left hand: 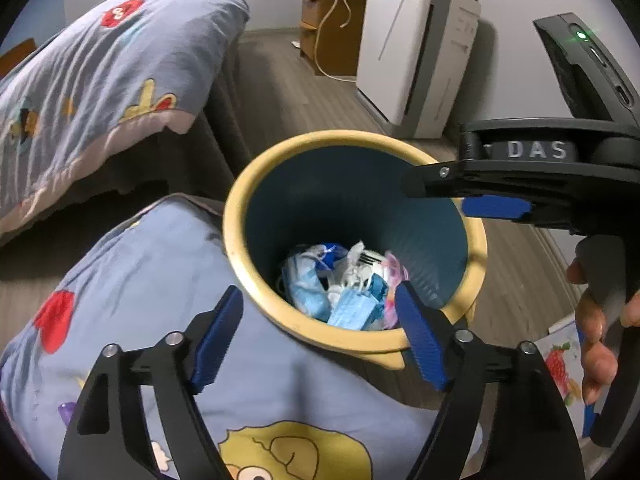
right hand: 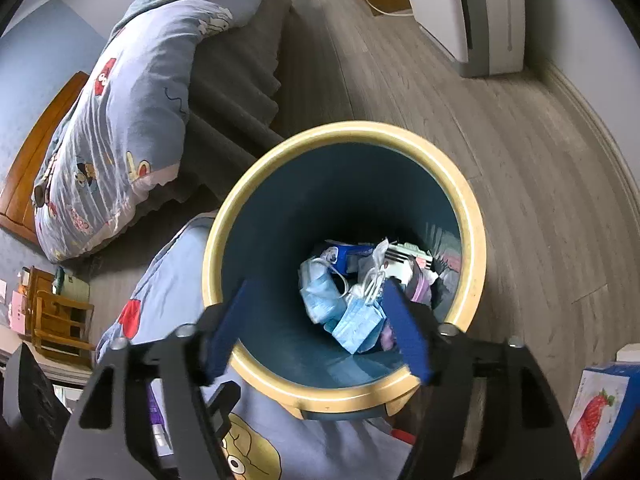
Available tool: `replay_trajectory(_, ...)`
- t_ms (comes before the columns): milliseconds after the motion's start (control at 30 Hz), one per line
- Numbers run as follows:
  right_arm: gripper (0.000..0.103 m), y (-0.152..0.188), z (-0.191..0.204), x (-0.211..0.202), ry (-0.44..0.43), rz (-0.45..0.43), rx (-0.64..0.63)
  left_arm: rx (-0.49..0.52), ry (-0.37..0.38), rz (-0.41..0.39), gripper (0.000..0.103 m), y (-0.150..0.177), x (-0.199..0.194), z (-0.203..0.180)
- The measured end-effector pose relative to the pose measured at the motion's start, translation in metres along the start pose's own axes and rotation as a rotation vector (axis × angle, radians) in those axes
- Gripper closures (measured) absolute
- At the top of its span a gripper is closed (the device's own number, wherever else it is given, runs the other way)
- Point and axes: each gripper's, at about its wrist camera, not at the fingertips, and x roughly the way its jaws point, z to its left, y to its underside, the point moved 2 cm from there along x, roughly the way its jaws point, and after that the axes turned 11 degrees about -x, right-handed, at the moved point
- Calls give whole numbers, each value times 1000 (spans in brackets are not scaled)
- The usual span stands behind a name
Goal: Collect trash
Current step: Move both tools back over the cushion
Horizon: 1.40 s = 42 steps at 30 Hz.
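Observation:
A round trash bin [left hand: 256, 184] [right hand: 472, 240] with a yellow rim and dark blue inside stands on the floor. At its bottom lies trash [left hand: 344, 292] [right hand: 360, 292]: blue face masks, white wrappers, a blue carton. My left gripper [left hand: 320, 324] is open and empty, low over the bin's near rim. My right gripper [right hand: 320, 320] is open and empty above the bin's mouth; it also shows in the left wrist view [left hand: 492, 196], reaching in from the right over the far rim.
A blue cartoon-print quilt [left hand: 248, 368] [right hand: 168, 292] lies against the bin's near side, another [left hand: 100, 80] on a grey bed to the left. A white appliance [left hand: 412, 52] stands at the wall. A strawberry-print box [right hand: 600, 408] lies at the right.

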Motion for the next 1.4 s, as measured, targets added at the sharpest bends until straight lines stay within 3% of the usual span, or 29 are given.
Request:
replay_trajectory(67, 14, -1, 4, -6, 19, -10, -18, 0, -8, -14, 18, -2, -6, 2)
replay_trajectory(167, 6, -5, 12, -16, 56, -40, -60, 4, -30, -38, 14, -4, -14, 4)
replay_trajectory(633, 6, -1, 66, -47, 171, -68, -223, -62, -145, -124, 11, 10, -98, 63)
replay_trajectory(1100, 6, 33, 170, -51, 128, -69, -379, -306, -330, -155, 10, 76, -185, 182)
replay_trajectory(1400, 6, 67, 246, -29, 78, -24, -481, -393, -434, -133, 10, 115, -208, 246)
